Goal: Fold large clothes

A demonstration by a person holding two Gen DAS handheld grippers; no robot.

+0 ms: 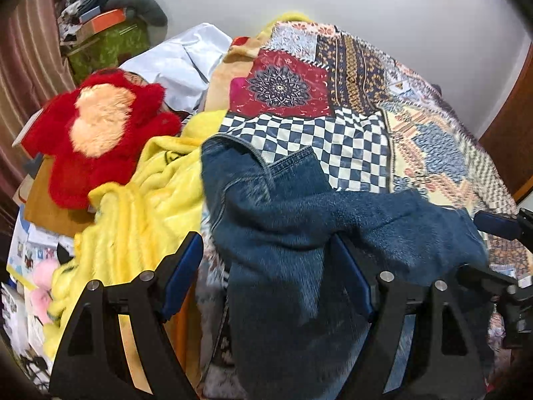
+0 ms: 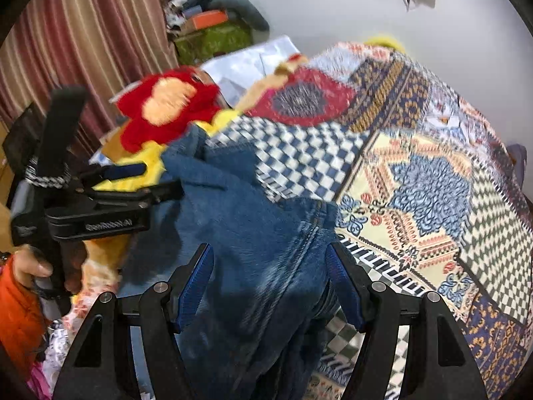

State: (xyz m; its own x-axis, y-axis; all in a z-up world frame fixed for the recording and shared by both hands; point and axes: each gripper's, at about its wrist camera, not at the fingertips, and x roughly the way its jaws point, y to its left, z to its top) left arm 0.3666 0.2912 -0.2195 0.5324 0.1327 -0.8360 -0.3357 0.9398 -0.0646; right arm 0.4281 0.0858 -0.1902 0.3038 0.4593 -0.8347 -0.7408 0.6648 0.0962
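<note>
Two hand-held grippers hover over the jeans (image 1: pixel 286 233) bunched at the near edge of the bed: the left hand-held gripper (image 1: pixel 269 283) has denim between wide jaws with pads clear of it, so released, and the right hand-held gripper (image 2: pixel 269 286) also straddles denim, but I can't tell if it's pinching. Far and right, the patchwork bedspread (image 1: pixel 416 126) lies open for spreading. Left is crowded by a yellow blanket (image 1: pixel 143 206) and red plush toy (image 1: pixel 100 140).
</note>
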